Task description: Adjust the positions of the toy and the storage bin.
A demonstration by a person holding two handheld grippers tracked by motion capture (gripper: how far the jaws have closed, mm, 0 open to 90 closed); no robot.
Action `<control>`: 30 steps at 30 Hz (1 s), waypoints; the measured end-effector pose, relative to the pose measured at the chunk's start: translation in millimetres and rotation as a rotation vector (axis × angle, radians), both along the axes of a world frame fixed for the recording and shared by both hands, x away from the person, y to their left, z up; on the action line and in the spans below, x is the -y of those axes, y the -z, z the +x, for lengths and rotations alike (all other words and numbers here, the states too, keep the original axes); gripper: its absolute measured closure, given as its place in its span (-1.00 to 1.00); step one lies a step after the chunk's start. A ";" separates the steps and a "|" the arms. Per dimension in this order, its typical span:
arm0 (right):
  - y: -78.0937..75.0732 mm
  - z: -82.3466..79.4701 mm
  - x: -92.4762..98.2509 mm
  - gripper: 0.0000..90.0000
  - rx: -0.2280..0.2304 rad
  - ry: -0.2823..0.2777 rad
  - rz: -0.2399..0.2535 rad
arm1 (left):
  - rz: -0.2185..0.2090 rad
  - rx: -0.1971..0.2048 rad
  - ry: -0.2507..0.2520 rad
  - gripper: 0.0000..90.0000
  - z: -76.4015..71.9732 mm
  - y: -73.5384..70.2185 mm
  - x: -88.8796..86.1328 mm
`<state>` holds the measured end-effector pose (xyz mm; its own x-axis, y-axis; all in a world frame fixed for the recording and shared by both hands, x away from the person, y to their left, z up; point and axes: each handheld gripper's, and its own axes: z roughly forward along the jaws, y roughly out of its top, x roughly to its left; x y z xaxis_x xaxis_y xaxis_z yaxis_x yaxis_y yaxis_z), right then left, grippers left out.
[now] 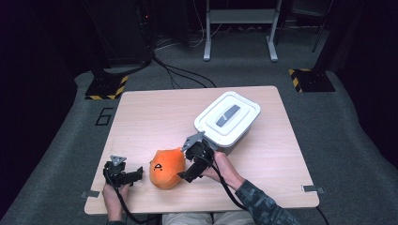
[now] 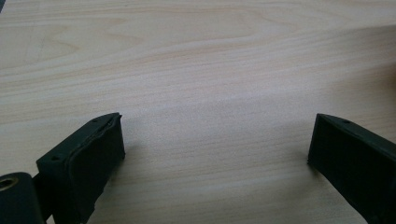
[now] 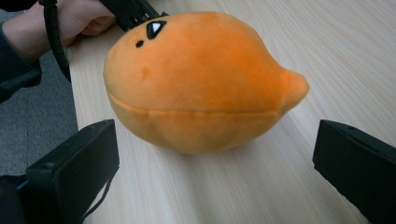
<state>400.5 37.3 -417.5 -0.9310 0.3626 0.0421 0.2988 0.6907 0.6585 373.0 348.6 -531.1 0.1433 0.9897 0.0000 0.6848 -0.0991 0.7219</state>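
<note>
Orange and soft, the plush toy (image 1: 166, 168) lies near the front edge of the wooden table (image 1: 155, 117), between the two grippers and well short of the white lidded box (image 1: 227, 117). The right gripper (image 1: 188, 169) is just beside it with jaws spread wide on either side of its round body, gripping nothing yet. The left gripper (image 1: 133, 175) rests on the table with jaws apart over bare wood. Closing too high on the rounded plush could make it squeeze out or roll aside; a shallow pinch of fabric might slip once lifted.
</note>
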 end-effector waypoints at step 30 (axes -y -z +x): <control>42.3 22.4 -49.8 -0.87 -0.058 -0.025 -0.071 | 0.004 0.006 -0.006 -0.93 -0.4 0.3 0.8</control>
<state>422.9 87.1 -459.8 -0.9364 0.3436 0.0713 0.3174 0.7424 0.5899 372.6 347.8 -531.4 0.1374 0.9905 0.0044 0.6813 -0.0977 0.7255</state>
